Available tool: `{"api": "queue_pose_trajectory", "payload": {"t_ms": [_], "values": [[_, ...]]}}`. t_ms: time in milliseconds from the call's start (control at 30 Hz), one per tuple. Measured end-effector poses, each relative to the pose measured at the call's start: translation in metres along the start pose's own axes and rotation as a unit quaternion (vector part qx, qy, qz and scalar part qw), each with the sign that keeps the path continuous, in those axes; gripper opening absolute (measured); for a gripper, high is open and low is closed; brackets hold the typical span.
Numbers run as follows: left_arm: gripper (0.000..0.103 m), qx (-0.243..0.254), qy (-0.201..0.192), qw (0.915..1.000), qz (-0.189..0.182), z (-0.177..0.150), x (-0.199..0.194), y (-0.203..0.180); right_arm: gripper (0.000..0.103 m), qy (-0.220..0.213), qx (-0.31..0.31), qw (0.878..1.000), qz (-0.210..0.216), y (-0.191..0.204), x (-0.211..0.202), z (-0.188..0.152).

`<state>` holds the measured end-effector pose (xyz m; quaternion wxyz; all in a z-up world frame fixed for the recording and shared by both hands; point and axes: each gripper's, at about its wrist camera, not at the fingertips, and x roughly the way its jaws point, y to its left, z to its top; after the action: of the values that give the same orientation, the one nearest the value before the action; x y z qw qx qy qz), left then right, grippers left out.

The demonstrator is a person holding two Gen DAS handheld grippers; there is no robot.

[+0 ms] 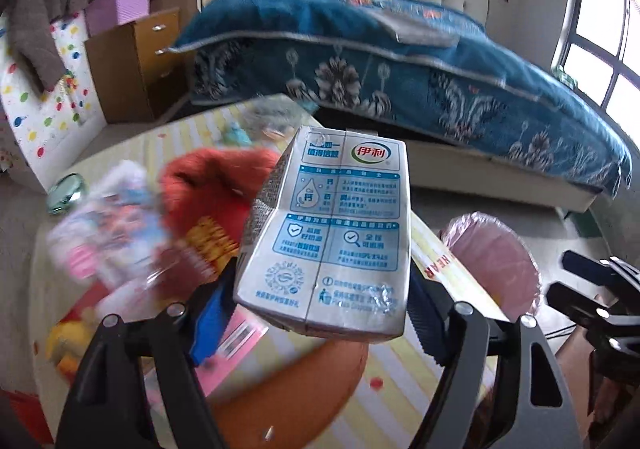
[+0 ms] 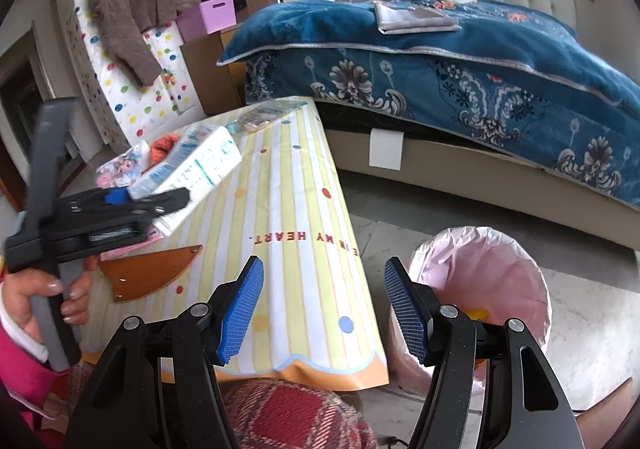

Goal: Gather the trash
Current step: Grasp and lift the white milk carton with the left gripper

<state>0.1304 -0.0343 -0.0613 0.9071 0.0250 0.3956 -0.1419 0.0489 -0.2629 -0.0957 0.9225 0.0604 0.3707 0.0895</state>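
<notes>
My left gripper (image 1: pixel 320 313) is shut on a white and blue milk carton (image 1: pixel 332 233) and holds it above the striped table (image 1: pixel 392 377). The same gripper (image 2: pixel 132 205) and the carton (image 2: pixel 192 173) show at the left of the right wrist view. My right gripper (image 2: pixel 324 313) is open and empty, over the table's near right edge (image 2: pixel 312 289). A bin with a pink liner (image 2: pixel 484 281) stands on the floor right of the table; it also shows in the left wrist view (image 1: pixel 492 261).
On the table lie a red cloth (image 1: pixel 208 185), a colourful packet (image 1: pixel 108 225), an orange leather piece (image 2: pixel 148 273) and small wrappers at the far end (image 2: pixel 260 117). A bed with a blue blanket (image 2: pixel 440 61) stands behind.
</notes>
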Motion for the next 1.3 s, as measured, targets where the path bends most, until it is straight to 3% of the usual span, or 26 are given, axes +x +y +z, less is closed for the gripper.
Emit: {"api": "queue_pose_trajectory", "payload": {"t_ms": [267, 400, 567, 667, 767, 900, 1033, 1167, 1300], "values": [[0.075, -0.060, -0.017, 0.9965, 0.056, -0.042, -0.062, 0.051, 0.064, 0.005, -0.036, 0.999, 0.029, 0.037, -0.002, 0.000], [0.075, -0.087, -0.021, 0.9915, 0.094, -0.068, -0.086, 0.079, 0.064, 0.016, -0.066, 0.996, 0.051, 0.070, 0.004, -0.001], [0.075, -0.119, -0.023, 0.9857, 0.117, -0.093, -0.105, 0.111, 0.064, 0.040, -0.103, 0.991, 0.073, 0.114, 0.019, -0.008], [0.075, -0.133, -0.023, 0.9832, 0.123, -0.101, -0.112, 0.124, 0.076, 0.057, -0.123, 0.987, 0.082, 0.140, 0.033, -0.012], [0.075, -0.146, -0.026, 0.9808, 0.127, -0.107, -0.117, 0.137, 0.076, 0.073, -0.141, 0.984, 0.087, 0.159, 0.045, -0.018], [0.075, -0.156, -0.028, 0.9790, 0.128, -0.110, -0.119, 0.148, 0.076, 0.088, -0.165, 0.979, 0.075, 0.180, 0.065, -0.024], [0.075, -0.159, -0.027, 0.9790, 0.125, -0.113, -0.117, 0.150, 0.076, 0.097, -0.175, 0.979, 0.036, 0.190, 0.080, -0.029], [0.075, -0.157, -0.022, 0.9801, 0.120, -0.112, -0.112, 0.147, 0.075, 0.097, -0.166, 0.981, 0.009, 0.177, 0.077, -0.032], [0.075, -0.151, -0.019, 0.9820, 0.112, -0.110, -0.107, 0.142, 0.067, 0.096, -0.142, 0.985, -0.023, 0.154, 0.072, -0.033]]}}
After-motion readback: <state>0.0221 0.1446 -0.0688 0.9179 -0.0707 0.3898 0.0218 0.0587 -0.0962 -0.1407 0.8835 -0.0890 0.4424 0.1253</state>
